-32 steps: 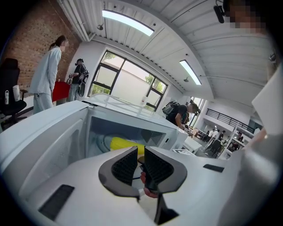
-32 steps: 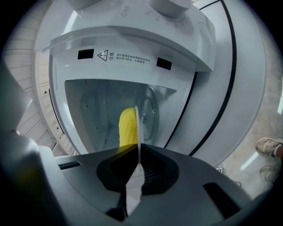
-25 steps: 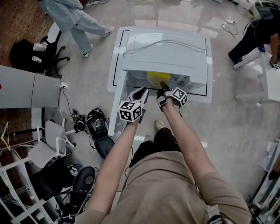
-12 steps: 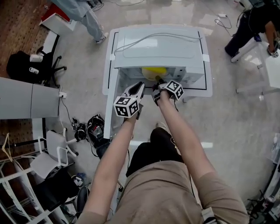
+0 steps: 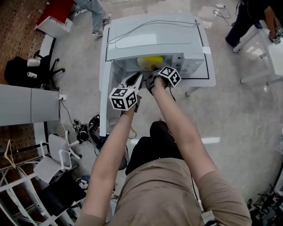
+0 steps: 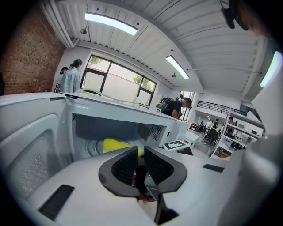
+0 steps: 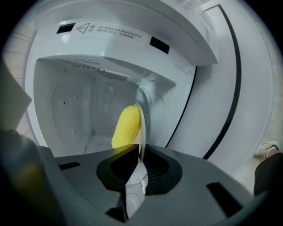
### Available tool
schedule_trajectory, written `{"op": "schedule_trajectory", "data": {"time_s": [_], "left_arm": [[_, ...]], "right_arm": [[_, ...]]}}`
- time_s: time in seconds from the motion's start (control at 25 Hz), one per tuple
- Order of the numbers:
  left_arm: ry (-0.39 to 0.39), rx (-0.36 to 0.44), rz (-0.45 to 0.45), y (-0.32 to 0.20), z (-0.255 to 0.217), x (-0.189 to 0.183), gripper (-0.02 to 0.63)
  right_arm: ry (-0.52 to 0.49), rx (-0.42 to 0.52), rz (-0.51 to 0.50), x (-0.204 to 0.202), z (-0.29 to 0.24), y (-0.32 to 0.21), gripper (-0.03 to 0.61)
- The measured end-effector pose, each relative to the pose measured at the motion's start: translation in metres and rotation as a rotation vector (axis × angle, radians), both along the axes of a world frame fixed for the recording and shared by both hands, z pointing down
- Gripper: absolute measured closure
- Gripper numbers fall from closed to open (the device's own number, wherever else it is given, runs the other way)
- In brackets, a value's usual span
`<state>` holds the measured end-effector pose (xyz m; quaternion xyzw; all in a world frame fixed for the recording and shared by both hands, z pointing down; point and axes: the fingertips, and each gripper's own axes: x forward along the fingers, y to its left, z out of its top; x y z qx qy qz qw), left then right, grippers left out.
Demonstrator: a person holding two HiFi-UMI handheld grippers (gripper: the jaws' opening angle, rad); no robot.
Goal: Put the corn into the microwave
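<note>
Both tongs are advancing away from the person, toward the open microwave (image 5: 152, 37), as the arms are stretching out. The right tongs (image 5: 153, 70) are easing the plate (image 7: 141, 132) with its corn (image 5: 149, 60) farther into the cavity. The left tongs (image 5: 137, 76) are drawing up just left of them, at the opening. At far left, a walking person (image 5: 96, 12) is passing out of the head view, only the legs showing.

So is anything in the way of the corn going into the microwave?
No, nothing visible blocks it. The microwave has its door swung open. The corn sits on a white plate pinched by the right gripper, and it is at the opening with only bare cavity behind it.
</note>
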<state>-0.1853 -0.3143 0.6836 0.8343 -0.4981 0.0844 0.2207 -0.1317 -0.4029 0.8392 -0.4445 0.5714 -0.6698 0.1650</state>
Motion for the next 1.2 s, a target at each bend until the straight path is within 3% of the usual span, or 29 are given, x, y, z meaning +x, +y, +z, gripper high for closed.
{"op": "schedule_trajectory", "data": {"time_s": [0.08, 0.24, 0.44, 0.64, 0.88, 1.04, 1.2], "left_arm": [[-0.006, 0.009, 0.005, 0.003, 0.000, 0.002, 0.577], [-0.007, 0.024, 0.008, 0.014, -0.004, 0.006, 0.577], [-0.010, 0.034, 0.022, 0.026, -0.015, 0.012, 0.577], [-0.011, 0.032, 0.029, 0.033, -0.022, 0.014, 0.577], [-0.014, 0.026, 0.027, 0.036, -0.020, 0.013, 0.577], [-0.020, 0.009, 0.028, 0.039, -0.012, 0.010, 0.577], [-0.020, 0.003, 0.025, 0.040, -0.011, 0.005, 0.577]], "right_arm": [[0.024, -0.020, -0.023, -0.002, -0.001, 0.000, 0.548], [0.008, -0.016, -0.087, -0.009, -0.009, 0.004, 0.449], [0.020, 0.016, -0.164, -0.011, -0.015, 0.014, 0.411], [0.064, 0.086, -0.255, -0.010, -0.019, 0.022, 0.411], [0.215, 0.122, -0.354, -0.008, -0.009, 0.042, 0.419], [0.312, 0.147, -0.356, -0.005, -0.003, 0.045, 0.532], [0.328, 0.179, -0.349, -0.006, -0.005, 0.036, 0.541]]}}
